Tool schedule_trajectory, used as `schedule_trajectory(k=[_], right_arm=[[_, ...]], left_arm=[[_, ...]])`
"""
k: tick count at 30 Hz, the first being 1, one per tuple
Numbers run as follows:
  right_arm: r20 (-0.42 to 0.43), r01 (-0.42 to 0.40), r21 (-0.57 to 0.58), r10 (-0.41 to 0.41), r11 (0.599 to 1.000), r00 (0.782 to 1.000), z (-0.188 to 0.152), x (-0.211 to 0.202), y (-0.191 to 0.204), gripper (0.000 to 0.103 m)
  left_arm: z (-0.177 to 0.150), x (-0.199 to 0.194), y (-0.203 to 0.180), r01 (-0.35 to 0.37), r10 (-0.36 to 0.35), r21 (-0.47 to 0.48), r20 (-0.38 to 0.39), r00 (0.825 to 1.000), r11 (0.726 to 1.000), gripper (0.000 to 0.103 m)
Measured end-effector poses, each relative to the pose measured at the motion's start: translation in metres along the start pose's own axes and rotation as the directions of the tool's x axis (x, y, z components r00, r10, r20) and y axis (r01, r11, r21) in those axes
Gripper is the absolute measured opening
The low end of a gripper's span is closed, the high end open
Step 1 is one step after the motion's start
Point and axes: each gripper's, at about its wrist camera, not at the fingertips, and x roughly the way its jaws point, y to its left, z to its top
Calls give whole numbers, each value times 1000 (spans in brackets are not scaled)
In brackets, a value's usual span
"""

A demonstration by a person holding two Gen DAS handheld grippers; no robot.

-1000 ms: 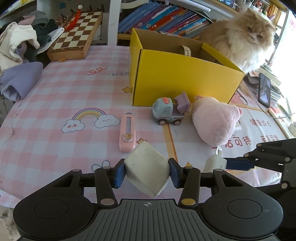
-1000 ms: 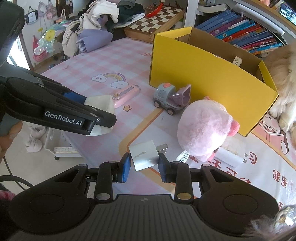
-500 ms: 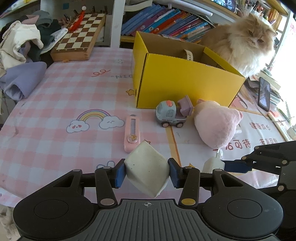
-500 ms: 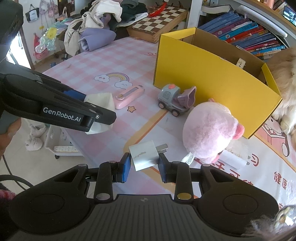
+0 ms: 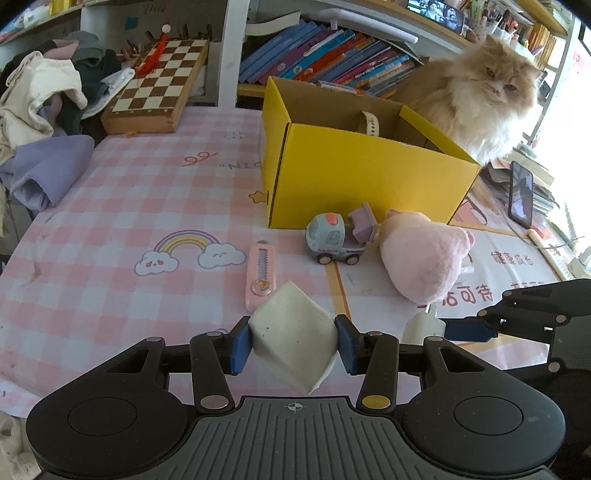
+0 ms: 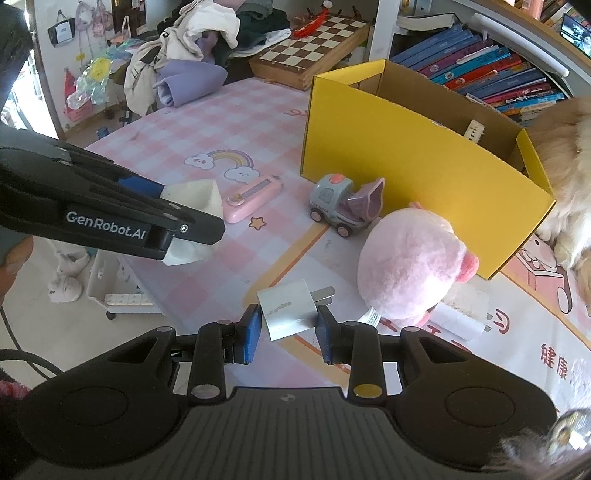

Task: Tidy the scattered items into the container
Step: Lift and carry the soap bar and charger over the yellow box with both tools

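A fluffy orange cat (image 5: 476, 99) is sitting just behind the table's far right corner. A wooden chessboard (image 5: 157, 88) is lying at the table's far left edge, with a red item being carried on top. Clothes (image 6: 192, 33) are being piled beside it, a lilac garment (image 5: 44, 166) spilling onto the pink checked tablecloth (image 5: 110, 206). Books (image 5: 325, 59) are being stored slanted on the shelf behind. A phone (image 5: 521, 194) is being propped upright at right.

Bright daylight glares from the right; fisheye edges curve strongly.
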Motion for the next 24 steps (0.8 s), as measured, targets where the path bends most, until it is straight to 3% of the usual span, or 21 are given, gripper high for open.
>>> schedule_trajectory(k=[10, 24], right_arm=[[34, 25, 39, -26, 999, 999, 5, -16, -10, 30], [114, 55, 75, -63, 996, 991, 22, -49, -25, 30]], left_arm=[[5, -13, -4, 11, -12, 20, 42, 999, 1000, 45], [28, -42, -18, 34, -51, 107, 160, 986, 994, 45]])
